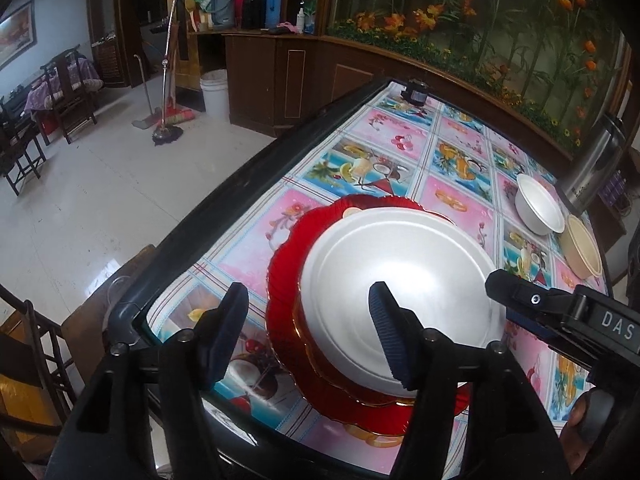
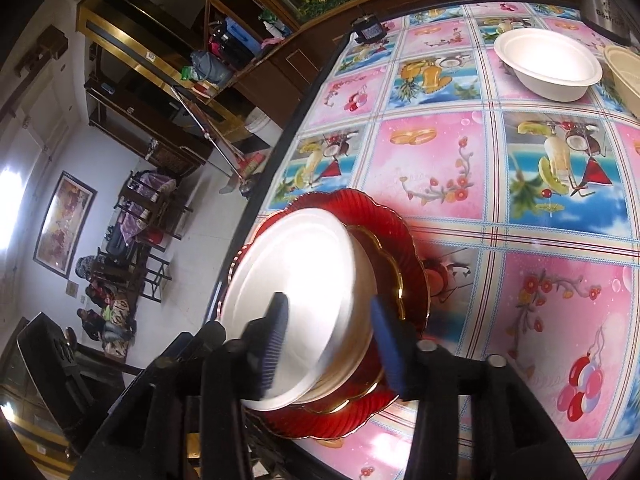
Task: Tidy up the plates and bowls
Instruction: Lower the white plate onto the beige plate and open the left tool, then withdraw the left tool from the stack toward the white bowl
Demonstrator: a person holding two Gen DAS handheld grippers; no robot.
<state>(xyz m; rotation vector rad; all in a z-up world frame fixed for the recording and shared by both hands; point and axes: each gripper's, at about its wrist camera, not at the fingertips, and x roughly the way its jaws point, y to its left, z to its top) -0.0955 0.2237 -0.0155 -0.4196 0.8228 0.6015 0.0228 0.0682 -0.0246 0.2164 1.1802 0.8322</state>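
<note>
L wrist view:
left gripper: lower centre, jaws apart, released, nothing pinched.
white plate: centre, stacked on red plates, near bench edge.
white bowl, beige bowl: right, side by side.

R wrist view:
right gripper: low centre, jaws parted, white plate rim between them; can't tell if pads touch.
white bowl: upper right.

Black plastic grippers w/ ribbed blue pads, silver screws, white "DAS" lettering.
</note>
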